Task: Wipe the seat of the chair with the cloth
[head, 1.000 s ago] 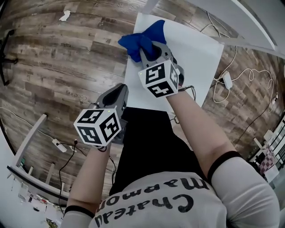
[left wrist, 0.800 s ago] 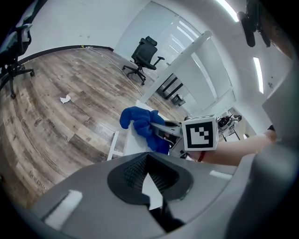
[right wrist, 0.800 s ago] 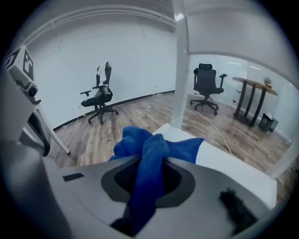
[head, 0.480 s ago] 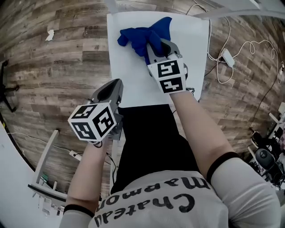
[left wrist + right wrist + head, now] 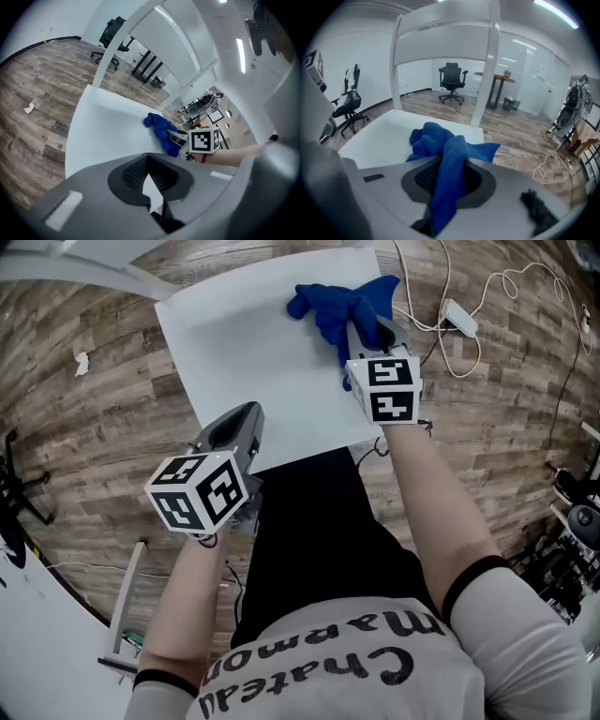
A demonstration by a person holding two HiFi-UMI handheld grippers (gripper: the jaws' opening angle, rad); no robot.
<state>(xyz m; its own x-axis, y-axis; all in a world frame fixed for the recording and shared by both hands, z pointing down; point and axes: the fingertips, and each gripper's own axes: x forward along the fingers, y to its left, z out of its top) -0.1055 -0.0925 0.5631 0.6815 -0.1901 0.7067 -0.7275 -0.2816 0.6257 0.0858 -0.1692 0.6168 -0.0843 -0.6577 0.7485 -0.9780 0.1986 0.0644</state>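
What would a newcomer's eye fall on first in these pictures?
The bright blue cloth, bunched on the far right part of the white seat and pinched in the right gripper. Next, the black-and-white marker cube on the left gripper, which holds nothing by the seat's near edge.

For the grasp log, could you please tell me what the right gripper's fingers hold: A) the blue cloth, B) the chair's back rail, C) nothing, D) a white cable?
A: the blue cloth runs up from between the fingers of the right gripper and bunches on the white seat.
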